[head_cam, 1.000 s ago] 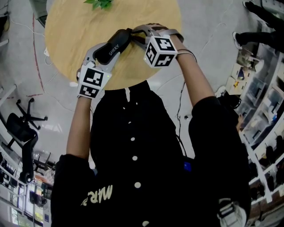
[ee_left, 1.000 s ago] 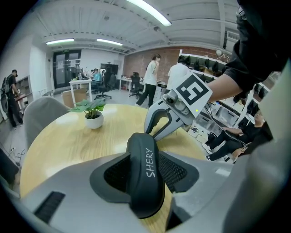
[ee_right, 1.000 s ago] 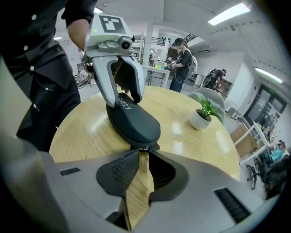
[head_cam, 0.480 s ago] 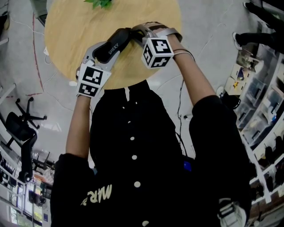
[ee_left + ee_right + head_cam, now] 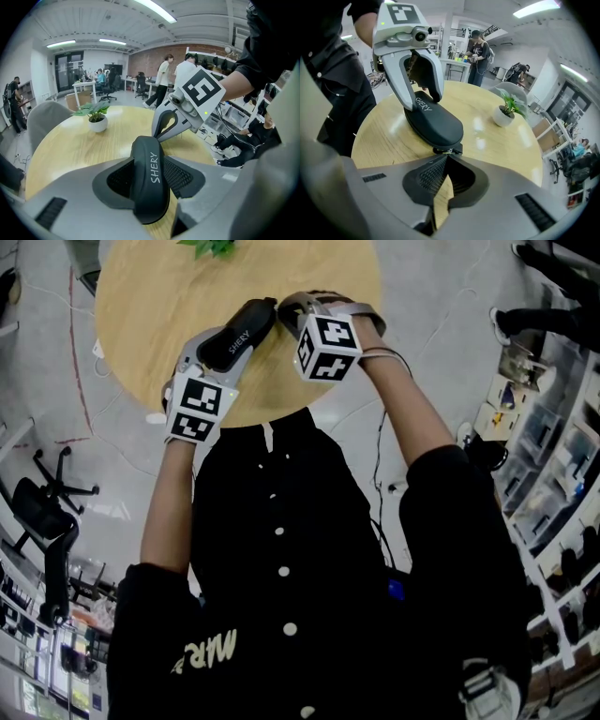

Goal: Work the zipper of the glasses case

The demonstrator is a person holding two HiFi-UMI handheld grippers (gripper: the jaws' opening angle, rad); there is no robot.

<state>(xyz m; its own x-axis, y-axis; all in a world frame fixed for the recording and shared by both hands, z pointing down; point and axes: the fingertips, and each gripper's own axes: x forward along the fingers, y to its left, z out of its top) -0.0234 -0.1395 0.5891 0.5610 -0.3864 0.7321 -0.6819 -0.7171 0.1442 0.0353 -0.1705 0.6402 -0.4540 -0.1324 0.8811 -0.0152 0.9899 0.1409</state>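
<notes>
- Since the earlier frame the right gripper (image 5: 446, 157) has been closing its jaws. Its marker cube has tipped slightly toward the left of the head view, and nothing else has shifted.
- The round wooden table (image 5: 141, 296) fills the upper left of the head view.
- The black glasses case (image 5: 239, 334) lies on the table at upper centre.
- The left gripper (image 5: 150, 180) is clamped across the case's near end, steadying it.
- The right jaws are now together at the zipper pull (image 5: 451, 150) on the case's far end, apparently pinching it.
- The step in hand is securing the pull. Next, it needs drawing along the zipper line while the left grip resists.
</notes>
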